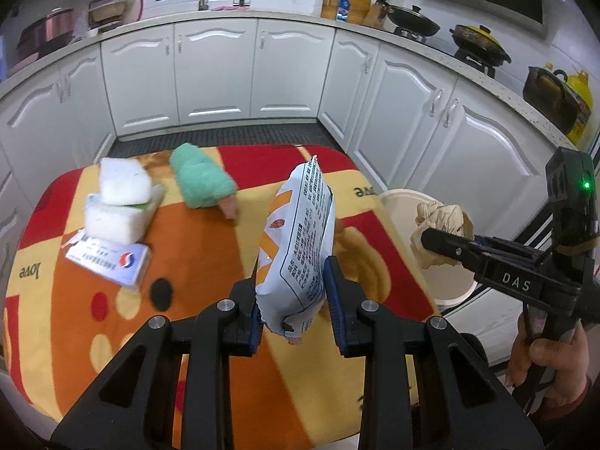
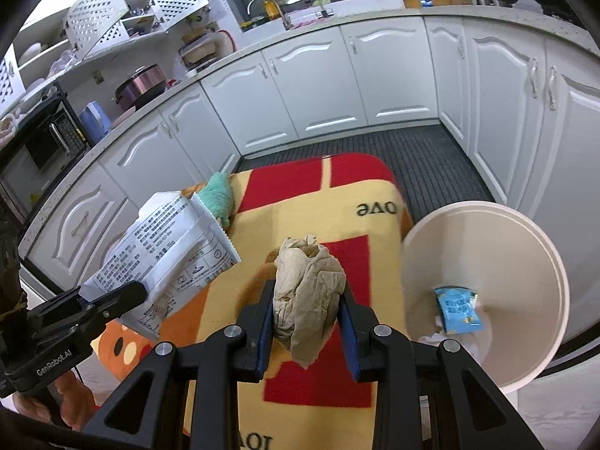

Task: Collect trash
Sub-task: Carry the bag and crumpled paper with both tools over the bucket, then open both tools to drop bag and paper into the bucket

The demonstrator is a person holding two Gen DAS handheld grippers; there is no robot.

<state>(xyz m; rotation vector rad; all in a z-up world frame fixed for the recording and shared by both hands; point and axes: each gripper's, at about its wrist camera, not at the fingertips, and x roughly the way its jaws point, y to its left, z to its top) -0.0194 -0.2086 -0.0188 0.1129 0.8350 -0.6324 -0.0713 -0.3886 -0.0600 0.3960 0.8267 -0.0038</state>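
Observation:
My left gripper (image 1: 294, 296) is shut on a white and orange snack bag (image 1: 300, 240), held upright above the colourful table cover (image 1: 202, 262); the bag also shows in the right wrist view (image 2: 168, 258). My right gripper (image 2: 307, 322) is shut on a crumpled brown paper ball (image 2: 305, 296), held above the table's right edge beside the white trash bin (image 2: 525, 255). The bin holds a blue wrapper (image 2: 457, 309) and white scraps. The right gripper with the paper ball (image 1: 438, 225) shows in the left wrist view, over the bin (image 1: 401, 198).
On the table's left lie white tissue packs (image 1: 120, 202), a blue and white card pack (image 1: 108, 262) and a rolled green towel (image 1: 202, 180). White kitchen cabinets (image 1: 217, 75) ring the table; a dark floor mat (image 2: 431, 157) lies beyond it.

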